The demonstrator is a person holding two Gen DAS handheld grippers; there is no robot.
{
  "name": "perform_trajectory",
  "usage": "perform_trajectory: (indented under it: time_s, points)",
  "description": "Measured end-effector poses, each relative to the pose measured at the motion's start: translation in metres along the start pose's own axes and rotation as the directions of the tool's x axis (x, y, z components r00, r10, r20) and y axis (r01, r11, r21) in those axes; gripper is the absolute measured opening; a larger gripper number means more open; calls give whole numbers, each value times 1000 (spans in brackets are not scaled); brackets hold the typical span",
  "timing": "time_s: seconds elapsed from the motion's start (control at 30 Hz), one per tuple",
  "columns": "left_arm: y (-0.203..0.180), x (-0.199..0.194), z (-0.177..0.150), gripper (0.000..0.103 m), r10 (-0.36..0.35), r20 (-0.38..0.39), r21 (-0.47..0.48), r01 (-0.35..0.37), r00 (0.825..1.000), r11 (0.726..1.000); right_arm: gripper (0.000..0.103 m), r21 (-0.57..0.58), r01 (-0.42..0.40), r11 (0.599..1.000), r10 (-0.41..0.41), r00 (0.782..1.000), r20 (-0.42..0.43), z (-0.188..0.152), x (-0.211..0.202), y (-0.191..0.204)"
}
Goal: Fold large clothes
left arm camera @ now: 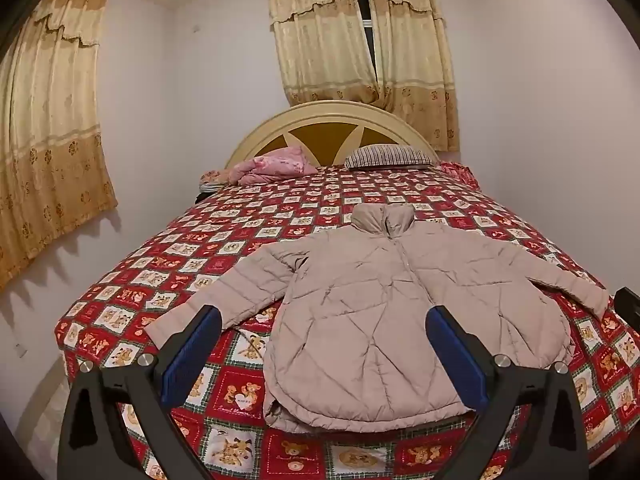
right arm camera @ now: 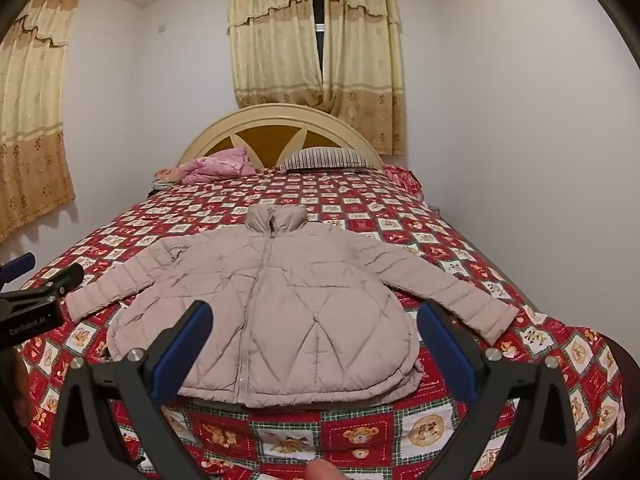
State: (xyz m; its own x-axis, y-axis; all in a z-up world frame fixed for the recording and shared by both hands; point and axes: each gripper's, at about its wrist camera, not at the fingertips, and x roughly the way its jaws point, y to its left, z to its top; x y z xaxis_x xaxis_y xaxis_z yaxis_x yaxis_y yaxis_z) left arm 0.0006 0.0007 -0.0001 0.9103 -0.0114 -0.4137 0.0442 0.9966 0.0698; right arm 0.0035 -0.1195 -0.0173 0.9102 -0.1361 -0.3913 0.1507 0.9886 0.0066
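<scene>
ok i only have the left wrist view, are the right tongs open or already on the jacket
observer: Open. The right tongs are spread wide in front of the jacket hem, gripping nothing.
operator: my own finger hides the sleeve cuff nearest me, is it flat
observer: Yes, that cuff lies flat on the bedspread, not tucked under the body.

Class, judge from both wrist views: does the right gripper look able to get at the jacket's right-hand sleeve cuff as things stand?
Probably yes. The right gripper is open and holds nothing, the puffer jacket lies flat on the bedspread, and its sleeve cuff lies uncovered, with nothing between.
</scene>
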Motion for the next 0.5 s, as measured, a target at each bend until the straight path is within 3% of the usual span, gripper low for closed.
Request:
perform_trajectory:
  time_s: [0.5]
  points:
    - [-2, 2, -2, 102, 9, 9, 4, -9, 1000, 1000, 103, 17, 0, 1000, 0, 1000, 8, -3, 2, -4]
